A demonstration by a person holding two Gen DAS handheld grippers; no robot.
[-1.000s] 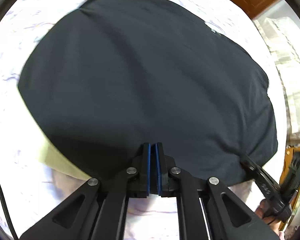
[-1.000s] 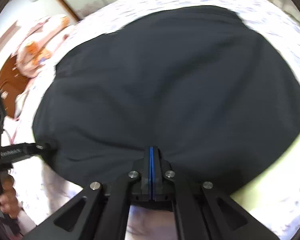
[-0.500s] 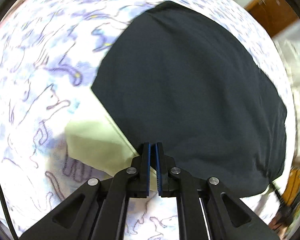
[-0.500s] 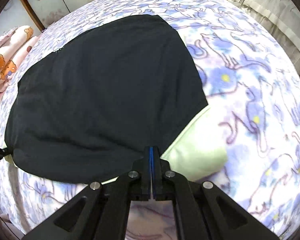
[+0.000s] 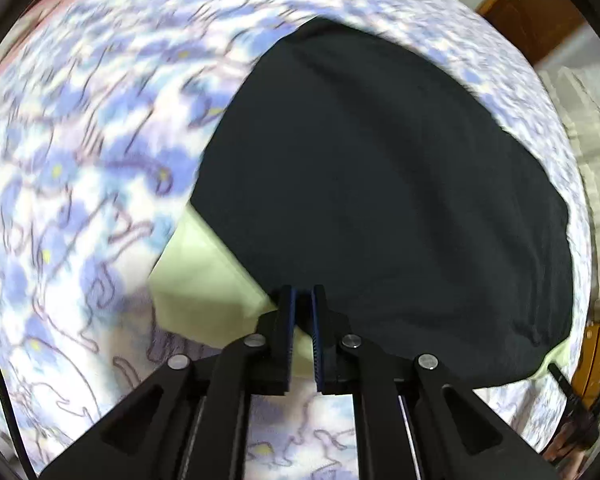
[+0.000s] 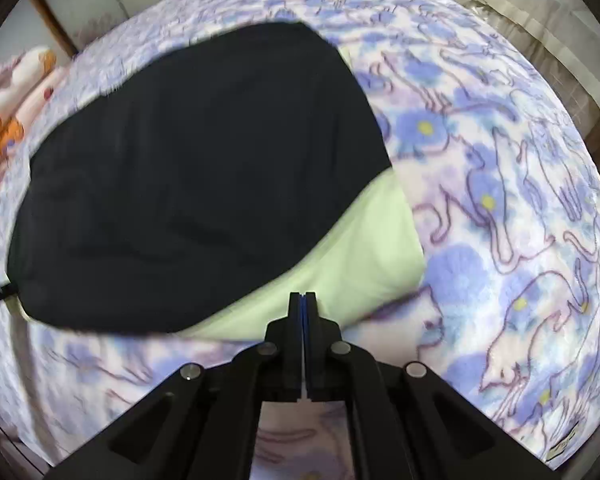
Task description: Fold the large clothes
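A large garment, black [image 5: 380, 184] with a pale green sleeve [image 5: 204, 280], lies spread on a bed. My left gripper [image 5: 304, 300] is shut on the garment's near edge, where the green meets the black. In the right wrist view the black body [image 6: 188, 176] and a green sleeve [image 6: 352, 256] lie ahead. My right gripper [image 6: 304, 300] is pressed shut just behind the green edge, and I cannot see cloth between its jaws. The right gripper's tip shows at the far right of the left wrist view [image 5: 568, 392].
The bedcover [image 5: 80, 184] is white with blue and purple cat outlines and shows in the right wrist view [image 6: 500, 240]. A pink and orange blanket [image 6: 8, 120] lies at the bed's far left. A wooden door [image 5: 532, 12] stands beyond the bed.
Both grippers have swung away from the garment's middle toward its sleeve ends. The black cloth has dropped flat and more bedcover shows. The right gripper now sits behind the green edge.
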